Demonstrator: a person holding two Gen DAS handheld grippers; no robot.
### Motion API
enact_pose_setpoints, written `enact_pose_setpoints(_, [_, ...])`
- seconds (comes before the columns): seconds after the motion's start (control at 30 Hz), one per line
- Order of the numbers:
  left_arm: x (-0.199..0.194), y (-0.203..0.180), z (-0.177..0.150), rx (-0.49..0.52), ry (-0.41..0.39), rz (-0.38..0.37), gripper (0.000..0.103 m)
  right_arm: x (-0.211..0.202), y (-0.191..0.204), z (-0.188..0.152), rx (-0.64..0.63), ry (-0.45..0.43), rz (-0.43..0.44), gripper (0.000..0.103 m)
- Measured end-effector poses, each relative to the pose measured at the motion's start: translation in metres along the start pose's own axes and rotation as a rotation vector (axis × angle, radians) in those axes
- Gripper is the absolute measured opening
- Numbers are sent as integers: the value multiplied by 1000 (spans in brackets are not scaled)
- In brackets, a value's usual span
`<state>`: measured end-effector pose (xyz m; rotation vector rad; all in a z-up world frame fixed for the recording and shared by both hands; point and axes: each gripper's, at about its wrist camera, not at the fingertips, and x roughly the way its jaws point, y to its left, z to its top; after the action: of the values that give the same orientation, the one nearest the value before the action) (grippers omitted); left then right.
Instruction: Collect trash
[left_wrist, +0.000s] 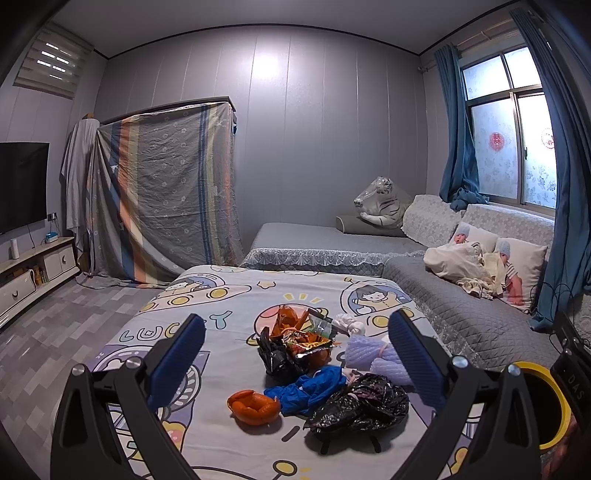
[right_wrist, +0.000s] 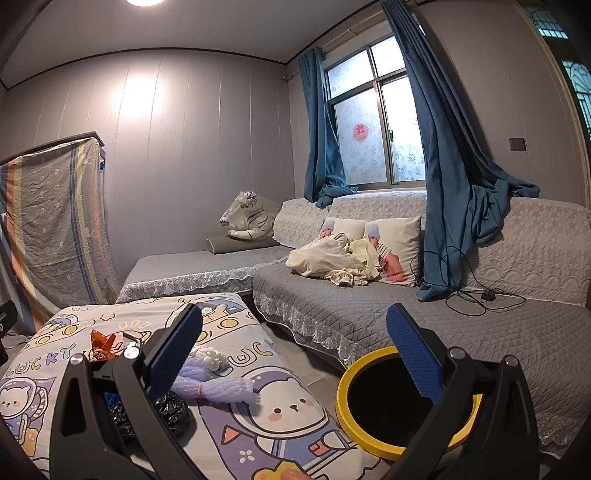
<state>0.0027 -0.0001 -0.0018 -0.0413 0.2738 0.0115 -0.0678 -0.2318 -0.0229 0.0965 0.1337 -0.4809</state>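
Observation:
Trash lies on a table under a cartoon-print cloth (left_wrist: 221, 435): an orange peel (left_wrist: 253, 407), a blue wrapper (left_wrist: 310, 387), a crumpled black bag (left_wrist: 360, 404), a second black bag (left_wrist: 277, 356), orange snack wrappers (left_wrist: 295, 328), purple foam netting (left_wrist: 373, 356) and white tissue (left_wrist: 349, 323). My left gripper (left_wrist: 295, 358) is open and empty above the pile. My right gripper (right_wrist: 295, 354) is open and empty, between the table and a black bin with a yellow rim (right_wrist: 369, 439). The purple netting (right_wrist: 218, 387) and a black bag (right_wrist: 170, 410) show beside its left finger.
A grey quilted sofa (right_wrist: 369, 306) runs along the right with pillows, a cream blanket (right_wrist: 332, 258) and a black cable (right_wrist: 476, 295). A plush tiger (left_wrist: 380, 203) sits at the far end. A TV stand (left_wrist: 33, 273) is left, a cloth-draped frame (left_wrist: 162, 192) behind.

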Motion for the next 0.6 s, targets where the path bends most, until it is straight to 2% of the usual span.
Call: enact_pose_setpoints(0.6, [3,1,-3,4,12,-6,96,2,3,-4,3,0,3,96])
